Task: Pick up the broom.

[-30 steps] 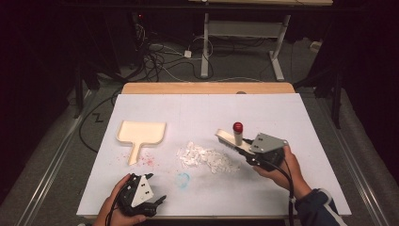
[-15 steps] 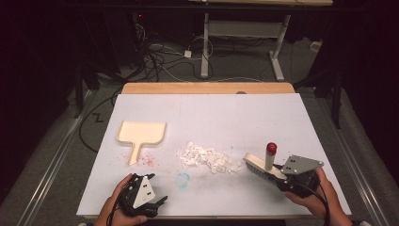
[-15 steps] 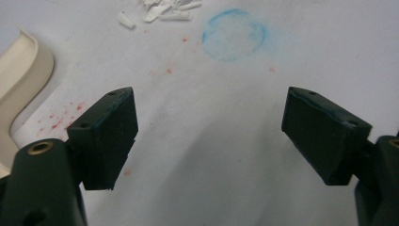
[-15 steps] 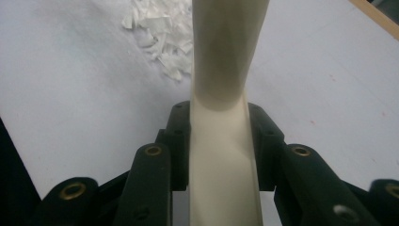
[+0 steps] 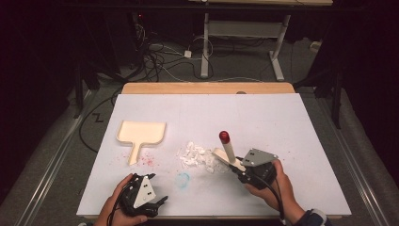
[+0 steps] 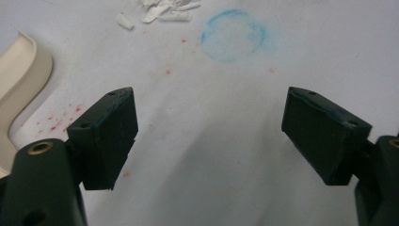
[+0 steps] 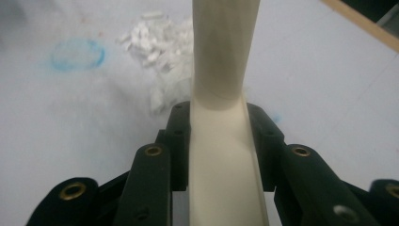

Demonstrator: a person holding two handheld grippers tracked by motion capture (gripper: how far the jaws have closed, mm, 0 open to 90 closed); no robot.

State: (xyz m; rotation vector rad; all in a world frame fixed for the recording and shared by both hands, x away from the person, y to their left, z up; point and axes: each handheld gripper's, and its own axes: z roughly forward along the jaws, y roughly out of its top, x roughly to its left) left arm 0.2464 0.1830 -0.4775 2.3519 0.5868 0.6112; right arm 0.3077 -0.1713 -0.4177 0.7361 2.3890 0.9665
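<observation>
- The right gripper (image 5: 234, 165), at lower right of the high view, is clamped on the cream handle of a small brush (image 5: 227, 149) with a red knob at its top end; in the right gripper view the handle (image 7: 221, 117) runs straight up between the two black jaws, squeezed from both sides.
- The brush head sits at the right edge of the pile of white scraps (image 5: 195, 156), which lies at the middle of the white bench (image 5: 282, 122); in the right gripper view the scraps (image 7: 157, 42) lie just ahead and to the left of the handle.
- The cream dustpan (image 5: 140, 134) lies flat to the left of the pile, well apart from it, its handle pointing toward the person.
- The left gripper (image 5: 153, 203) rests at the lower left of the high view with its jaws spread wide and nothing between them; its own view looks over bare bench with a blue ring smudge (image 6: 233, 35) and a corner of the dustpan (image 6: 21, 80).
- By my reading the sweeping step is in hand: the brush is set to push the scraps leftward.
- The next move, I'd judge, calls for a low, steady stroke toward the dustpan, and for the left gripper to take the pan's handle and steady its lip facing the pile.
</observation>
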